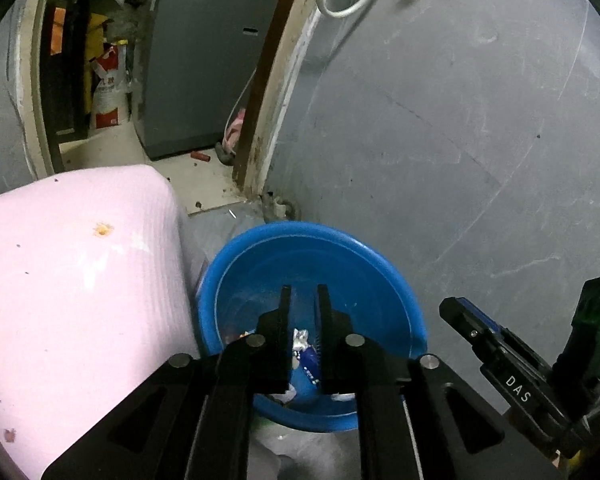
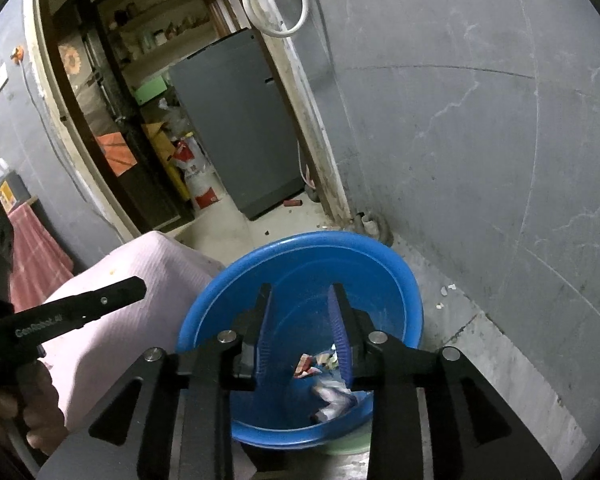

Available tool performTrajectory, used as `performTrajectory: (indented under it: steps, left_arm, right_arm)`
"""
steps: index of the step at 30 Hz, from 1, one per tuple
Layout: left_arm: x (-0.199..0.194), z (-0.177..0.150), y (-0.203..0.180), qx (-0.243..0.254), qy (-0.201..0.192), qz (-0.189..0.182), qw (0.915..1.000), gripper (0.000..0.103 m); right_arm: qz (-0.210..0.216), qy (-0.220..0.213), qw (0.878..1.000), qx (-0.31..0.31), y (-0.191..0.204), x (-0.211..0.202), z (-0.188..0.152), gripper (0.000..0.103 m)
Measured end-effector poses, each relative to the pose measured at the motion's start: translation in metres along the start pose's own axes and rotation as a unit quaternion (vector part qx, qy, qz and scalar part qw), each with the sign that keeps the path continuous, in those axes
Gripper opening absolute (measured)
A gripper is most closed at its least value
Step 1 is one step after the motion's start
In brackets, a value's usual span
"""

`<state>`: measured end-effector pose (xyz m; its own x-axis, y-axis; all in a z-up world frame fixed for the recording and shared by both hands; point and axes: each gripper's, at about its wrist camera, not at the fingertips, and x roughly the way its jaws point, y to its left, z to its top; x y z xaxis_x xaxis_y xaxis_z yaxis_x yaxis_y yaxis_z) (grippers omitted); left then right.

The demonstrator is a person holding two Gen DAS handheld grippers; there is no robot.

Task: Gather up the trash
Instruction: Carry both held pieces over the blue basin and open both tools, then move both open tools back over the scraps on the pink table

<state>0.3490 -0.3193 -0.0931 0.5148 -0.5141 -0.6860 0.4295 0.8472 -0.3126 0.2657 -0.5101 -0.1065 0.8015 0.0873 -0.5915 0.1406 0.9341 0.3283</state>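
A blue plastic basin [image 1: 332, 248] stands on the floor by the grey wall and holds several wrappers. My left gripper [image 1: 304, 292] hovers over it, its jaws a narrow gap apart with nothing between the tips; a blue and silver wrapper [image 1: 306, 354] lies below in the basin. My right gripper [image 2: 300, 294] is open and empty above the same basin [image 2: 380, 256]. A red and white wrapper [image 2: 306, 362] and a white wrapper [image 2: 332, 398] lie inside. The right gripper also shows in the left wrist view [image 1: 512, 364].
A pink-covered table [image 1: 80, 260] stands left of the basin. The grey wall [image 1: 460, 120] rises on the right. A doorway behind leads to a grey fridge [image 2: 236, 120] and a red and white sack [image 2: 198, 176]. White scraps [image 2: 446, 290] lie on the floor.
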Motion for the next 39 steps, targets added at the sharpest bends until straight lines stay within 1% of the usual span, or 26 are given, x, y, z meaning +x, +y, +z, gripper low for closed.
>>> performTrajectory:
  steps: [2, 4, 5, 6, 7, 8, 9, 12, 14, 15, 16, 18, 21, 22, 23, 28, 31, 35, 39]
  left_arm:
    - [-0.009, 0.003, 0.002, -0.002, -0.011, 0.000, 0.9999, 0.015]
    - [-0.022, 0.005, 0.005, -0.005, -0.028, -0.001, 0.9996, 0.024]
    - [-0.029, 0.007, 0.005, -0.006, -0.036, 0.000, 0.9993, 0.026]
    - [-0.039, 0.009, 0.008, -0.008, -0.050, 0.002, 0.9987, 0.032]
    - [-0.046, 0.011, 0.008, -0.009, -0.057, 0.003, 0.9983, 0.037]
    - [-0.055, 0.013, 0.011, -0.011, -0.070, 0.006, 0.9974, 0.039]
    - [-0.062, 0.016, 0.013, -0.011, -0.079, 0.009, 0.9967, 0.044]
    - [-0.091, 0.021, 0.020, -0.011, -0.112, 0.022, 0.9934, 0.056]
    - [-0.109, 0.026, 0.025, -0.011, -0.130, 0.032, 0.9909, 0.061]
    - [-0.120, 0.027, 0.028, -0.010, -0.140, 0.036, 0.9895, 0.068]
    - [-0.127, 0.028, 0.029, -0.009, -0.147, 0.041, 0.9882, 0.077]
    - [-0.145, 0.027, 0.034, -0.008, -0.167, 0.051, 0.9846, 0.085]
    - [-0.171, 0.026, 0.042, -0.005, -0.196, 0.066, 0.9783, 0.096]
    - [-0.182, 0.025, 0.046, -0.006, -0.207, 0.072, 0.9757, 0.098]
    - [-0.190, 0.024, 0.050, -0.006, -0.215, 0.076, 0.9735, 0.098]
    - [-0.231, 0.016, 0.070, -0.010, -0.245, 0.099, 0.9645, 0.100]
    - [-0.251, 0.010, 0.084, -0.011, -0.259, 0.116, 0.9588, 0.100]
    - [-0.272, 0.001, 0.100, -0.016, -0.270, 0.139, 0.9525, 0.101]
    - [-0.288, -0.013, 0.124, -0.024, -0.276, 0.164, 0.9467, 0.101]
  right_arm:
    - [0.001, -0.007, 1.000, -0.004, 0.004, -0.004, 0.002, 0.026]
    - [0.001, -0.020, 1.000, -0.012, 0.011, -0.011, 0.006, 0.026]
    - [0.002, -0.027, 1.000, -0.016, 0.015, -0.015, 0.008, 0.027]
    - [0.002, -0.034, 0.999, -0.021, 0.020, -0.020, 0.011, 0.028]
    - [0.000, -0.042, 0.999, -0.025, 0.024, -0.025, 0.013, 0.040]
    - [0.000, -0.050, 0.998, -0.027, 0.027, -0.028, 0.015, 0.056]
    - [0.001, -0.064, 0.997, -0.031, 0.033, -0.036, 0.018, 0.058]
    - [0.003, -0.084, 0.995, -0.048, 0.048, -0.049, 0.025, 0.063]
    - [0.007, -0.104, 0.993, -0.059, 0.061, -0.060, 0.030, 0.071]
    - [0.009, -0.112, 0.991, -0.065, 0.067, -0.065, 0.032, 0.073]
    - [0.012, -0.121, 0.990, -0.071, 0.074, -0.071, 0.034, 0.078]
    - [0.017, -0.137, 0.987, -0.082, 0.086, -0.079, 0.038, 0.083]
    - [0.024, -0.164, 0.981, -0.100, 0.107, -0.094, 0.040, 0.095]
    - [0.025, -0.171, 0.980, -0.103, 0.112, -0.095, 0.040, 0.102]
    - [0.030, -0.182, 0.977, -0.107, 0.120, -0.100, 0.040, 0.103]
    - [0.049, -0.205, 0.970, -0.121, 0.150, -0.112, 0.039, 0.103]
    - [0.060, -0.212, 0.967, -0.129, 0.167, -0.117, 0.036, 0.103]
    - [0.078, -0.213, 0.964, -0.140, 0.192, -0.116, 0.030, 0.103]
    - [0.098, -0.202, 0.963, -0.152, 0.220, -0.107, 0.019, 0.103]
